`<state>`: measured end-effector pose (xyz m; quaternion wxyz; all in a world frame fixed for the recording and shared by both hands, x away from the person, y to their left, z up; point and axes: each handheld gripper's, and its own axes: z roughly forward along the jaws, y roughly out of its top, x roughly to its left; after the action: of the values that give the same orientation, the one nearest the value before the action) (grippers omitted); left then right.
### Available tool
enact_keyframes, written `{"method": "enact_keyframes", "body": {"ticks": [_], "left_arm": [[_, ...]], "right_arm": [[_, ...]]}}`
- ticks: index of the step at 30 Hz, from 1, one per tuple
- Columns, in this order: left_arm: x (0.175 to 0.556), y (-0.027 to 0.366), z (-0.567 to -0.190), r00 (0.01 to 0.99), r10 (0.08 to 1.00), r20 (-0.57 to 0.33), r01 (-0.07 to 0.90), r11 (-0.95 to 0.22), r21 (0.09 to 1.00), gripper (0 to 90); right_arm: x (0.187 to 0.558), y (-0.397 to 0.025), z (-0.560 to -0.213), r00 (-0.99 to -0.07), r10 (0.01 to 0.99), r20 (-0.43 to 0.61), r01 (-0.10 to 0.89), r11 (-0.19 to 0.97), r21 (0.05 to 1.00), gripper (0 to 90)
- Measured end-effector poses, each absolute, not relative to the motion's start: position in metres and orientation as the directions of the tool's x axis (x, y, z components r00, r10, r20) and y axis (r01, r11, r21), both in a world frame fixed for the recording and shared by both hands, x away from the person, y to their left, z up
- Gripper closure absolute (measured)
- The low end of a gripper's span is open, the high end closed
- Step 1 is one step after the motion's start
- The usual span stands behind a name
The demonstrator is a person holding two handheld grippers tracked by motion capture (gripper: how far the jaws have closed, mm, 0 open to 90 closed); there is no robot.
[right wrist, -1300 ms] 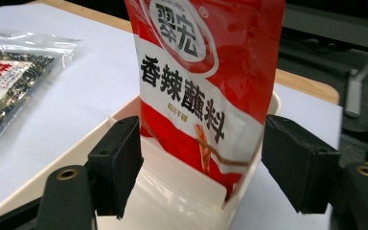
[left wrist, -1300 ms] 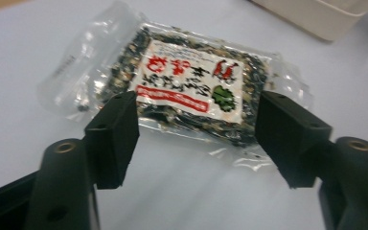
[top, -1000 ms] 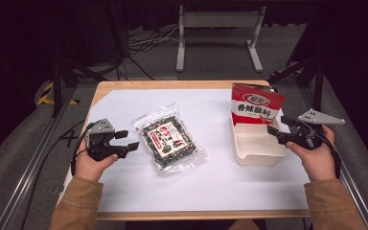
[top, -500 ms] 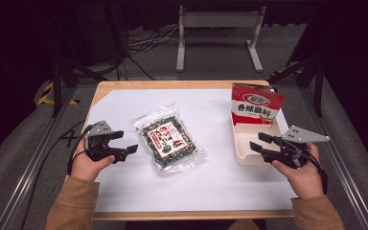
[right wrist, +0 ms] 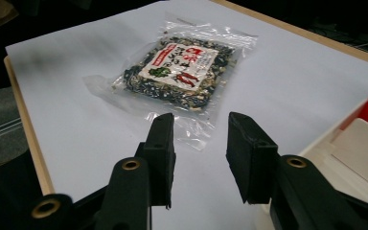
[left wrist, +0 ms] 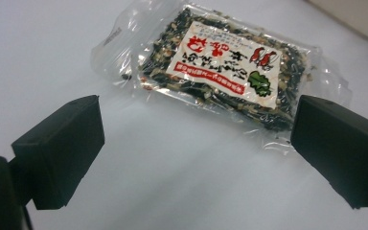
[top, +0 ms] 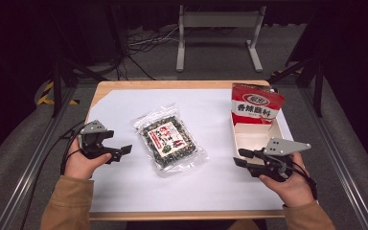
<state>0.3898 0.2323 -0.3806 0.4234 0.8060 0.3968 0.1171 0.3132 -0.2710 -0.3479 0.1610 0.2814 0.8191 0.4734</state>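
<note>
With the clear plastic packet of dark seaweed mix (top: 168, 142) lying flat between them, my left gripper (top: 116, 152) gapes wide, empty. My right gripper (top: 242, 158) aims at it, jaws parted, holding nothing, ready to pinch its edge.

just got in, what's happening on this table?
A person holds a gripper in each hand over a white-covered table. Both point at a clear snack packet lying flat mid-table; neither touches it. The left gripper is wide open beside it, the right gripper open more narrowly. An open white box with a red flap sits at the right.
</note>
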Motion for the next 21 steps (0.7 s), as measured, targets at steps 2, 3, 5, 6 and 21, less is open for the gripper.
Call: {"method": "enact_keyframes", "body": {"ticks": [2, 3, 5, 6, 21], "left_arm": [[0.392, 0.234, -0.382, 0.647, 0.75, -0.14, 0.546, -0.327, 0.772, 5.6], [0.393, 0.235, -0.382, 0.64, 0.757, -0.13, 0.545, -0.328, 0.772, 6.1], [0.395, 0.235, -0.382, 0.635, 0.765, -0.112, 0.537, -0.332, 0.775, 7.6], [0.397, 0.235, -0.383, 0.63, 0.771, -0.095, 0.528, -0.335, 0.78, 7.5], [0.432, 0.249, -0.396, 0.56, 0.822, -0.1, 0.58, -0.303, 0.756, 18.7]], "right_arm": [[0.312, -0.266, -0.349, -0.8, 0.601, -0.01, 0.291, 0.401, 0.869, 60.9], [0.312, -0.264, -0.349, -0.804, 0.594, -0.013, 0.286, 0.406, 0.868, 60.2], [0.311, -0.261, -0.352, -0.812, 0.583, -0.022, 0.271, 0.411, 0.87, 58.5], [0.312, -0.26, -0.354, -0.816, 0.577, -0.032, 0.253, 0.406, 0.878, 56.4], [0.316, -0.251, -0.366, -0.796, 0.604, -0.045, 0.263, 0.411, 0.873, 59.4]]}}
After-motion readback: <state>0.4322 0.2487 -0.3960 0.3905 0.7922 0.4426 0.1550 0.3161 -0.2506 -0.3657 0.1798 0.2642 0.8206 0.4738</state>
